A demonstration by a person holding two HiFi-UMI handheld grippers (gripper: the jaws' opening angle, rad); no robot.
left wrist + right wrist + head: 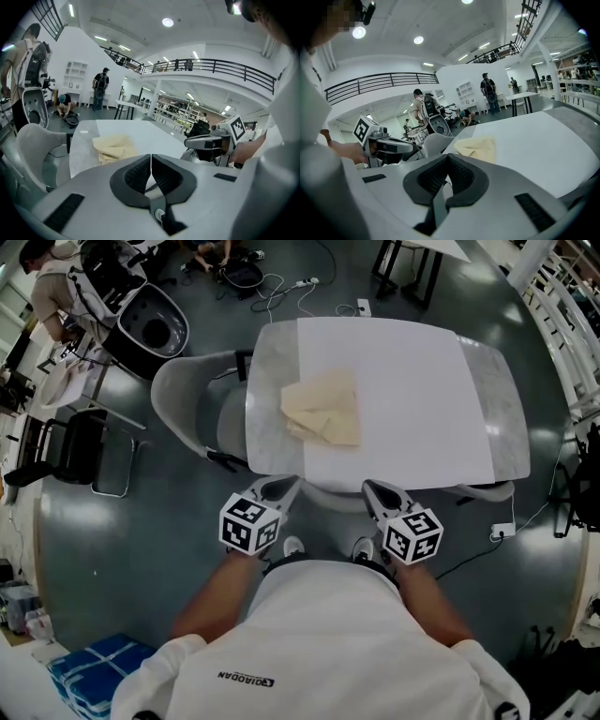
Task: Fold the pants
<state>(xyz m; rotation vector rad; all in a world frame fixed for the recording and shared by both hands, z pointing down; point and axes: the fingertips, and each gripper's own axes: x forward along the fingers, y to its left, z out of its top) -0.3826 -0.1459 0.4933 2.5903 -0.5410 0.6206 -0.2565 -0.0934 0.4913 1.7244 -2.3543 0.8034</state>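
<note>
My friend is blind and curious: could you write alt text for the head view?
Folded cream pants lie on the left part of a white-topped table. Nearer, a person in white holds a left claw and right claw, both shut and empty.

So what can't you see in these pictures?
- Pants, head view: the inner layers and the underside are hidden because the top folds cover them.
- Table, both gripper views: its near part is hidden behind the left gripper and the right gripper.
- People far behind, gripper views: too small to tell what they are doing.
</note>
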